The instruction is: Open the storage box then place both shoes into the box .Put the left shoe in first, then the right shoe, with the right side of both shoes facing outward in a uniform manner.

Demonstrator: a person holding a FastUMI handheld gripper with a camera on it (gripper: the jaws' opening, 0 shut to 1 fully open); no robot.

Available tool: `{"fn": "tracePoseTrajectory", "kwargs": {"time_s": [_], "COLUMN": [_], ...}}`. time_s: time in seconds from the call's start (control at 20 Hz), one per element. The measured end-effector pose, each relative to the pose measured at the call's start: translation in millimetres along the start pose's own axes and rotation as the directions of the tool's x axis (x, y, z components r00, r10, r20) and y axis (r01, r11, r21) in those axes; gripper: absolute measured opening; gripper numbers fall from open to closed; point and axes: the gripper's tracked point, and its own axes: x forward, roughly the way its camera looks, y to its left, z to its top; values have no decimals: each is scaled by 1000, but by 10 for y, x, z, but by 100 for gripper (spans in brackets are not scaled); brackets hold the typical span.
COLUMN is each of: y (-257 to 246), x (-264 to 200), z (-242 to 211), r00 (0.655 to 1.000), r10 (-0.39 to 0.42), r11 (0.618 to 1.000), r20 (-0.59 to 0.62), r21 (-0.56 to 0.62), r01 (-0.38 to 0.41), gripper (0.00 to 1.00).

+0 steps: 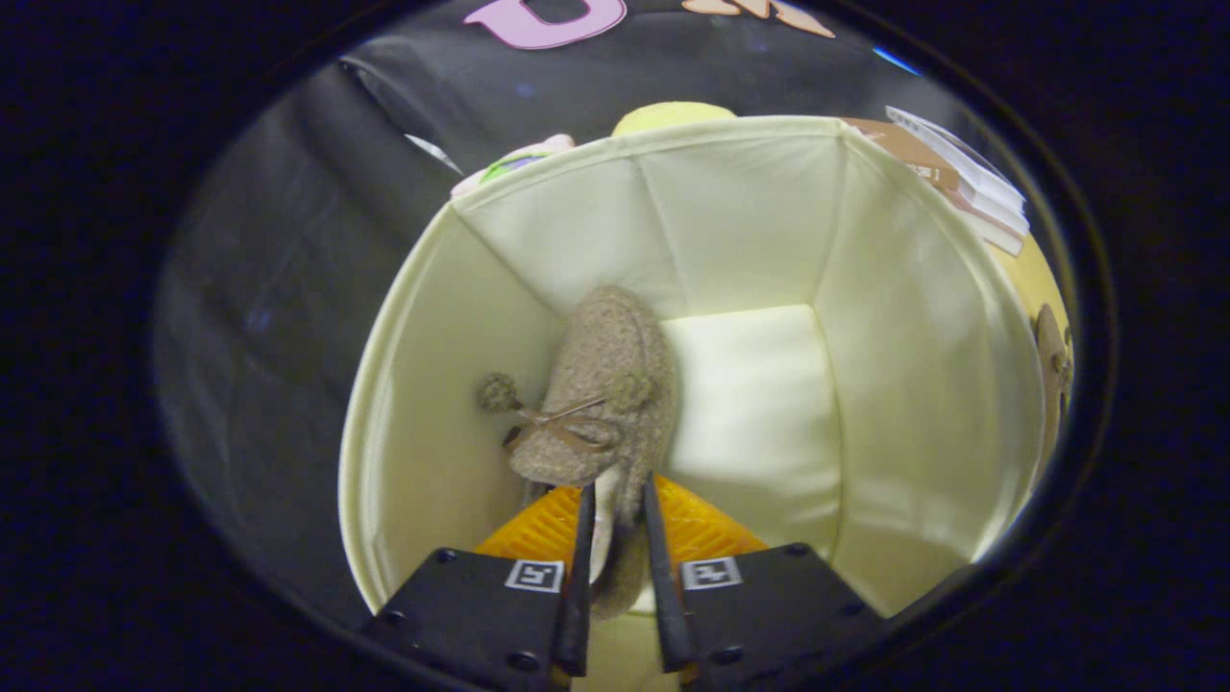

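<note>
A brown knitted shoe (605, 394) with a bow and pom-poms hangs inside the open cream fabric storage box (922, 317), along the box's left wall. My gripper (615, 500) is shut on the shoe's opening edge, both fingers pressing the collar between them. The shoe's toe points away from the fingers, down toward the box's far corner. The box floor (759, 384) shows bare to the right of the shoe.
Outside the box on its right a second brown shoe (1052, 370) lies on a yellow surface. A stack of cardboard and papers (961, 183) sits beyond the box's far right corner. Soft toys (663, 115) peek over the far rim.
</note>
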Motion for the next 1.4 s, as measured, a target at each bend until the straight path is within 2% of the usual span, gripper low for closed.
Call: {"fn": "tracePoseTrajectory", "kwargs": {"time_s": [0.25, 0.5, 0.7, 0.85, 1.15, 1.4], "y": [150, 90, -200, -629, -1772, -2803], "x": [-328, -950, -1431, -1661, -1972, -2159], "z": [57, 343, 606, 759, 905, 902], "r00": [991, 951, 892, 859, 835, 834], "r10": [130, 235, 286, 270, 136, 3], "r11": [991, 954, 918, 917, 924, 940], "r20": [32, 199, 349, 434, 534, 552], "r21": [-43, -233, -368, -387, -371, -286], "r01": [-128, -187, -150, -92, 86, 186], "gripper": [60, 98, 99, 99, 100, 100]}}
